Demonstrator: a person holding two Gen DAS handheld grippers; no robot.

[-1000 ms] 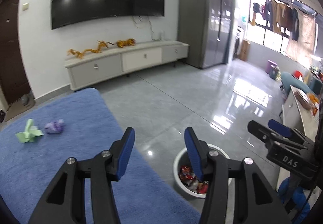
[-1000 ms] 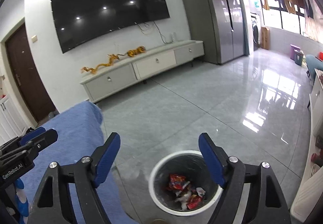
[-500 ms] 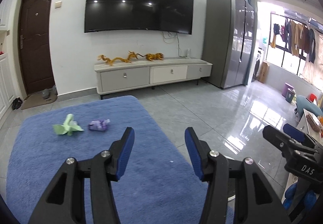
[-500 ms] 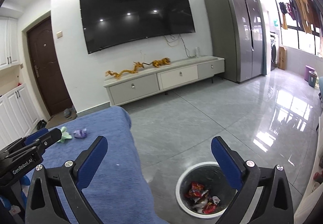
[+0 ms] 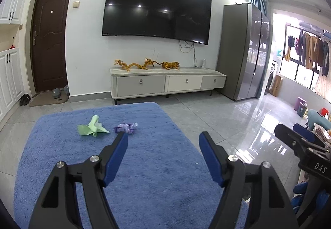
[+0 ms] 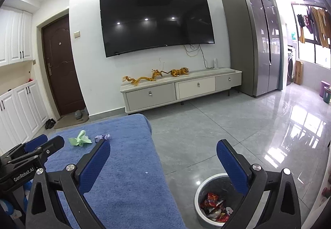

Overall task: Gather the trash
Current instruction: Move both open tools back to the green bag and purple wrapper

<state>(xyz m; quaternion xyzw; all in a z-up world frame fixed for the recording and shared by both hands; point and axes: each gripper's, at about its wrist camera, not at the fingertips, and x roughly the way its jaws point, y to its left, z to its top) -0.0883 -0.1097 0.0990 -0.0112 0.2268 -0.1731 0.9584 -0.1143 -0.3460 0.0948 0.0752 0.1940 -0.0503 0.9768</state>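
Left gripper (image 5: 163,144): matte black angular frame with triangular cut-outs, silver round screw heads at pivots, blue textured pads (image 5: 115,158) inside each finger, white "GenRobot.AI" lettering on side. Right gripper (image 6: 163,154): same black frame, silver screws, blue pads (image 6: 93,167), white "DAS" lettering.

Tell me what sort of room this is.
Most likely a home living room: a big wall-mounted TV above a low media console, a blue rug on the tiled floor, and a front door with shoes beside it.
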